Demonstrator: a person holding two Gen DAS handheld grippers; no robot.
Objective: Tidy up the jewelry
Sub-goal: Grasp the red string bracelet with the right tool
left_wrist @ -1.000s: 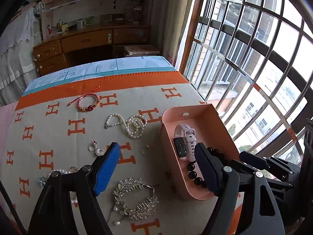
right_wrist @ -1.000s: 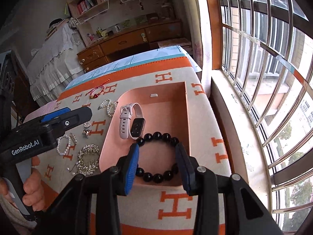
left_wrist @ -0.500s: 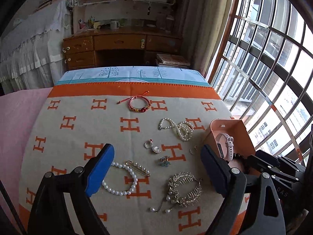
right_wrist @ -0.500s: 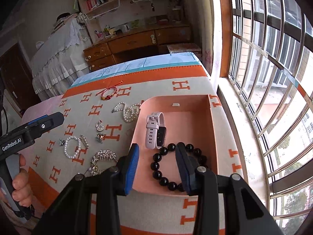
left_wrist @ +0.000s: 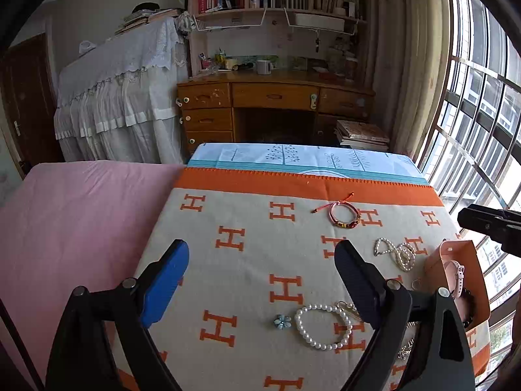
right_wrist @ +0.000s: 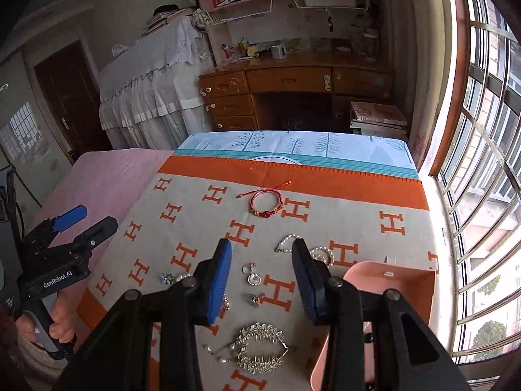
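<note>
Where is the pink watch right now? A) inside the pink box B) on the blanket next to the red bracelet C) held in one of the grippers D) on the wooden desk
A: the watch lies inside the box at the blanket's window side, far from the red bracelet, and both the left gripper and the right gripper are open and hold nothing.

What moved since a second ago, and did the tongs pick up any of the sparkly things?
Both tongs pulled back and tipped up, away from the pink tray. The left tongs swung left, over the pearl bracelet. The right tongs left the black beads and now hang open above the silver hair comb. Nothing was picked up or dropped. The watch stayed in the tray; the red bracelet stayed put.
</note>
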